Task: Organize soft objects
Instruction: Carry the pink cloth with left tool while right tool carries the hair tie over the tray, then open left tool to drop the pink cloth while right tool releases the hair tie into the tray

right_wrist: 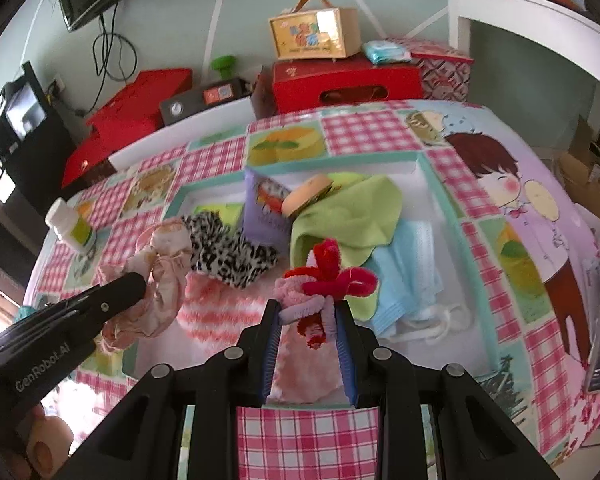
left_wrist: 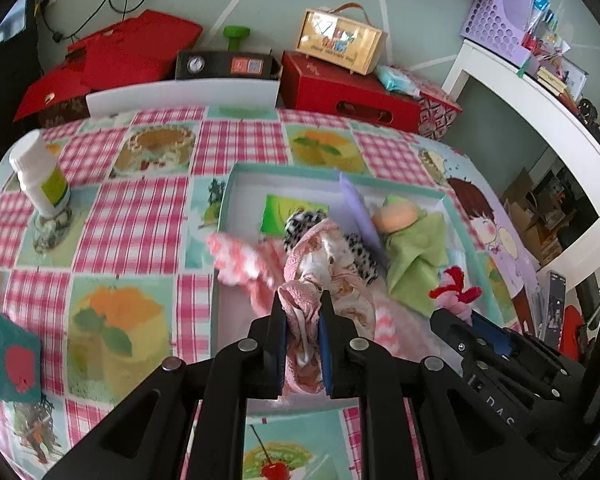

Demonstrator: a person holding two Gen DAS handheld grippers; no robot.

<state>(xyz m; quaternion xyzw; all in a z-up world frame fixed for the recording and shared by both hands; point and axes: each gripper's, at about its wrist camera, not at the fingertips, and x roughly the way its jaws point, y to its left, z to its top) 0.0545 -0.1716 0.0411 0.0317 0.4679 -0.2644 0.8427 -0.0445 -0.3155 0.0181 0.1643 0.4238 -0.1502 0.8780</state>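
Two soft things are held over the tray (right_wrist: 440,184) on the desk — a pink cloth (left_wrist: 320,280) pinched in the left gripper (left_wrist: 302,300), a fuzzy toy (right_wrist: 324,292) in the right gripper (right_wrist: 306,308). Both are judged light, limp, best gripped at a bunched fold.

Both wrist views look close down, seemingly steeply, sharing the box (left_wrist: 236,184).

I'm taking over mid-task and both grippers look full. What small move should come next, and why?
Probably lower the left gripper a little and open it, dropping the pink floral cloth into the teal-rimmed box. It is clamped above the box, over the leopard-print fabric. The right gripper holds a pink and red fuzzy item, also over the box.
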